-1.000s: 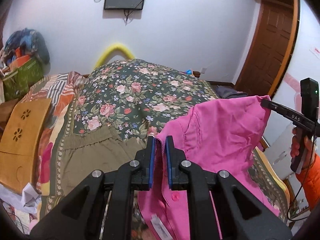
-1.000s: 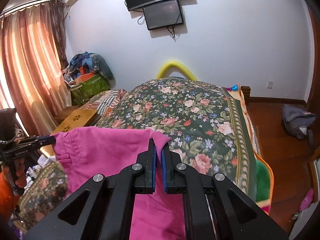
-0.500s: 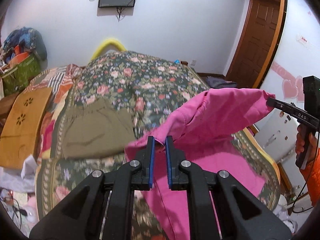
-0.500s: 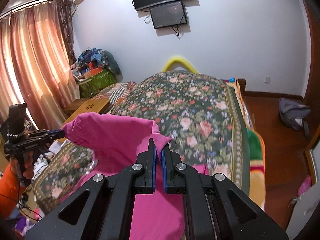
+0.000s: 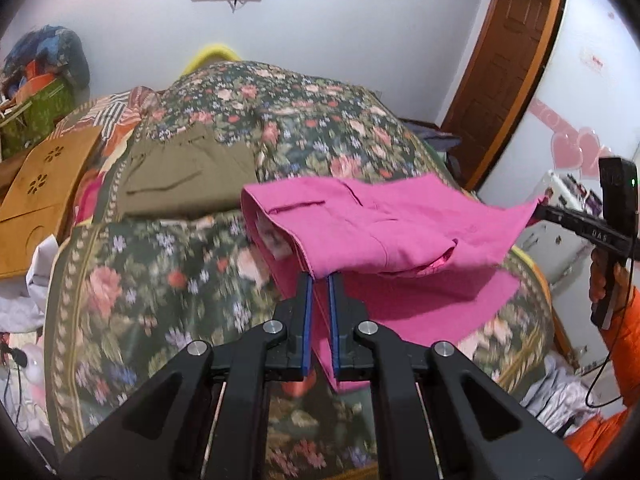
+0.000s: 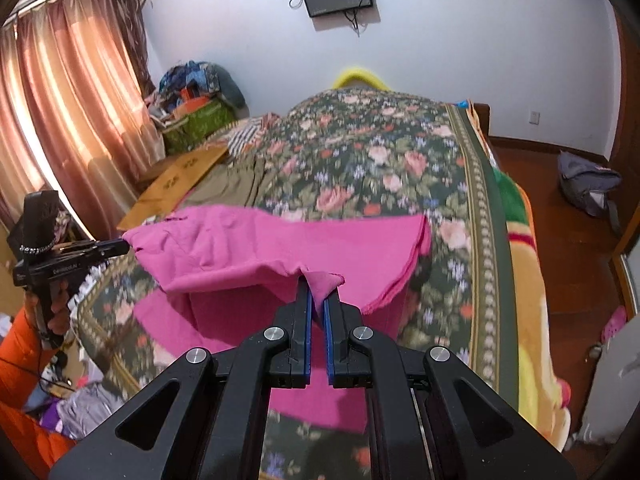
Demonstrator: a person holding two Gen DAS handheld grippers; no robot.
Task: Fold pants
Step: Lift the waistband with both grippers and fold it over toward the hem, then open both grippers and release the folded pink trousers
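The pink pants (image 5: 384,224) hang stretched between my two grippers above the near end of the floral bed (image 5: 160,264). My left gripper (image 5: 319,280) is shut on one corner of the waistband. My right gripper (image 6: 316,284) is shut on the other corner of the pink pants (image 6: 256,248). The lower part of the pants drapes onto the bedspread (image 6: 380,168) beneath. The right gripper also shows at the right edge of the left wrist view (image 5: 540,210), and the left gripper at the left of the right wrist view (image 6: 124,246).
Folded olive-green pants (image 5: 188,176) lie on the bed's left side. A wooden board (image 5: 44,192) leans beside the bed at left. A bag (image 6: 588,188) sits on the floor at right. A door (image 5: 508,64) stands at the far right, and clutter lies around the bed's foot.
Both grippers have moved back and down with the pink pants. The raised waistband now lies nearly level over the near end of the bed, with more cloth resting on the bedspread.
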